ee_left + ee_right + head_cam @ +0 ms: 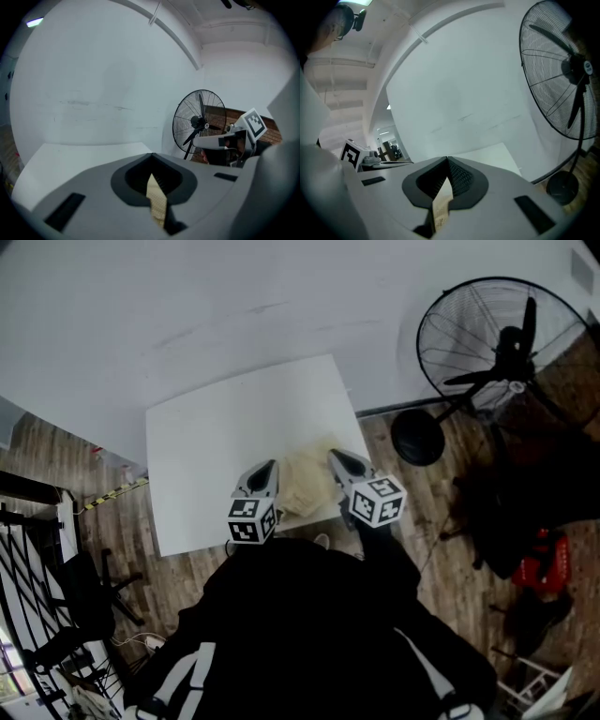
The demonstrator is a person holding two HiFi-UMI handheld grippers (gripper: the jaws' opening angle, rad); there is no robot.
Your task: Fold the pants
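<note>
Head view | left claw (271, 466), right claw (335, 457): 2 | pants (306, 482): 1

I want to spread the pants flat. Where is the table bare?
The table is bare across its far and left parts. Crowded at the near right edge: the pants bunch there, pinched by the left gripper and right gripper.

The left claw (270, 468) and the right claw (337, 458) are held side by side, close in front of the person. Both point away from the body and slightly downward, with their tips angled a little toward each other. Their marker cubes (251, 519) face up. The left claw's jaws are pressed together on a strip of the beige pants (157, 202), and the right claw's jaws pinch a strip in the same way. Black sleeves (382, 547) run back from both.
</note>
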